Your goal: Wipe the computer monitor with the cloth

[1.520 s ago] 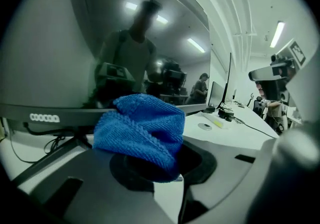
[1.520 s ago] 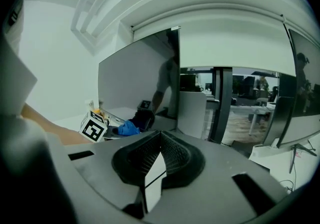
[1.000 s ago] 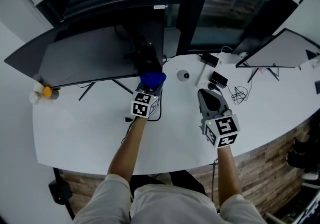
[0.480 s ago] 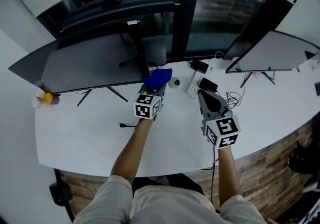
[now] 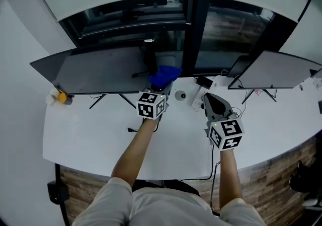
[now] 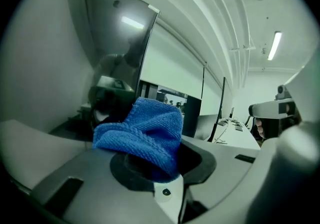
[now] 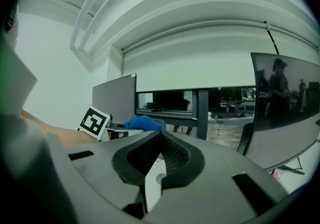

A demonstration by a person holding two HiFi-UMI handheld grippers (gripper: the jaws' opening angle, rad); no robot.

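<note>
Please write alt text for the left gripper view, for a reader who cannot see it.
The left gripper is shut on a bunched blue cloth, held up near the dark screen of a large monitor. To the right, a white desk and ceiling lights recede into a bright room.

Even, cool indoor light, long white ceiling strip lamp glowing overhead, its glare streaking the dark flat monitor screen, heavy fisheye bending, black corners, foreground blurred.

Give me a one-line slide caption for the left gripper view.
Left claw shut on a bunched blue cloth, held close to the dark monitor.
</note>
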